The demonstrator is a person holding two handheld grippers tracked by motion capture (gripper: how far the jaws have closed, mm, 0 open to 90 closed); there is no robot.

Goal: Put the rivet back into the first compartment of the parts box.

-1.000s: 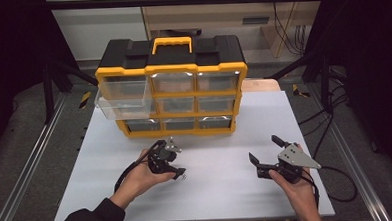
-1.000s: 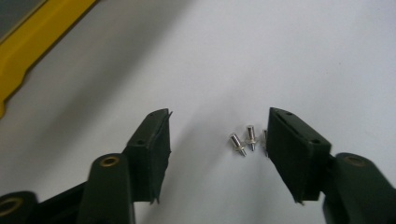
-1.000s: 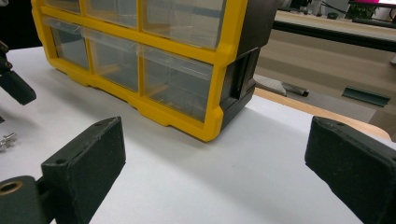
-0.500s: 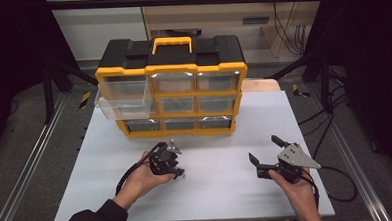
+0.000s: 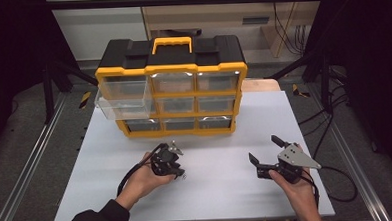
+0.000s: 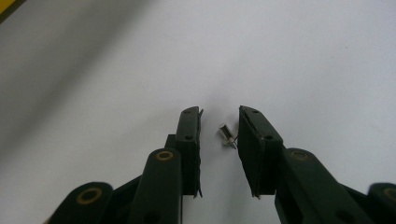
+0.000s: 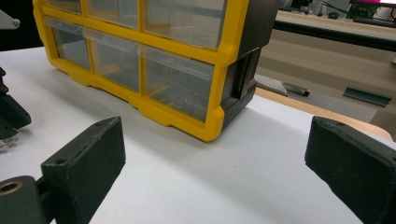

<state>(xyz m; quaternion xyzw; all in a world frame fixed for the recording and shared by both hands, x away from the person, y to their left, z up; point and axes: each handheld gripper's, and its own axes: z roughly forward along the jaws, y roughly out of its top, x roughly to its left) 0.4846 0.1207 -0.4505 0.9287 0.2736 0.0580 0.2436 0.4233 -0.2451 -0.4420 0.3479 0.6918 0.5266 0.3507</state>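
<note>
A tiny metal screw lies on the white table. My left gripper is open, tipped down over the table with one jaw on each side of the screw, which lies close to the right-hand jaw. In the high view the left gripper sits in front of the organizer's left half. My right gripper is held low at the front right, open wide with nothing between its jaws. In its own view the right gripper faces the yellow and black drawer organizer.
The organizer stands at the back of the table with clear drawers in three rows. Its left middle drawer is pulled out to the left front. Metal rails run along both sides of the table. The left gripper's body shows at the edge of the right gripper view.
The left gripper has edged slightly down and toward the person. The right gripper and the organizer have not moved.
</note>
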